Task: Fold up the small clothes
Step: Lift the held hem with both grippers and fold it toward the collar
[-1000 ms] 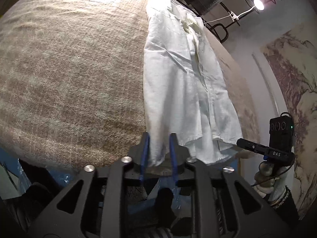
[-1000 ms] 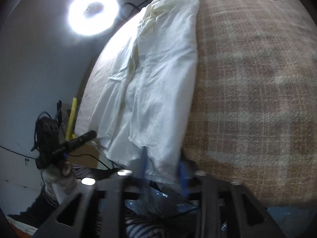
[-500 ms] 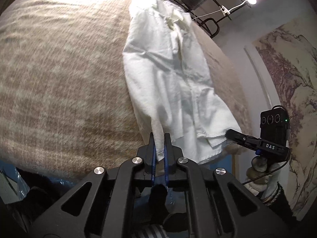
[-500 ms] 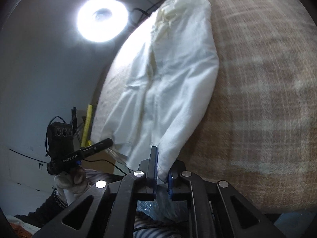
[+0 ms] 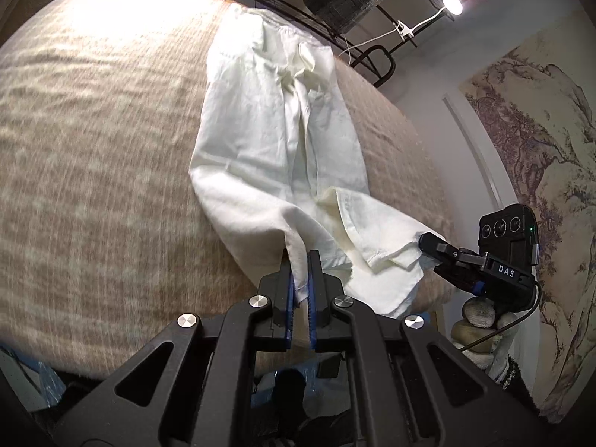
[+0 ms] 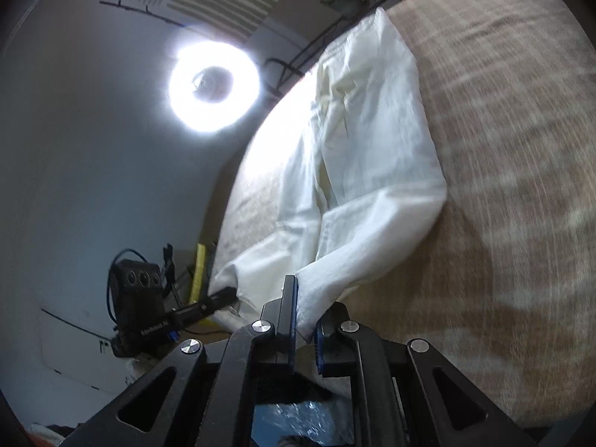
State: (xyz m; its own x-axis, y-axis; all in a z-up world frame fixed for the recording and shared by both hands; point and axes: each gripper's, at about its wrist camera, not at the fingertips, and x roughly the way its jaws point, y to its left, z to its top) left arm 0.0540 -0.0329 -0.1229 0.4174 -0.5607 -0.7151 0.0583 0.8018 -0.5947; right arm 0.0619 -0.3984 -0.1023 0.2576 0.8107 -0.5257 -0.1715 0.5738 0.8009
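A white shirt (image 5: 275,138) lies lengthwise on a tan plaid blanket (image 5: 93,156), collar end far away. My left gripper (image 5: 301,257) is shut on the shirt's near hem corner and lifts it off the blanket. My right gripper (image 6: 306,309) is shut on the other near hem corner of the shirt (image 6: 372,171). In the left wrist view the right gripper (image 5: 428,242) pinches the hem at the right. In the right wrist view the left gripper (image 6: 227,292) pinches the hem at the left. The near end of the shirt is raised and bunched.
The blanket (image 6: 521,186) covers a table whose near edge lies just under both grippers. A ring light (image 6: 214,87) shines at the back left, a small lamp (image 5: 452,2) at the back right. A painted wall panel (image 5: 540,149) stands at the right.
Both grippers closed on the near hem corners and lifted them. The shirt's near end has risen off the blanket and moved toward the collar end.
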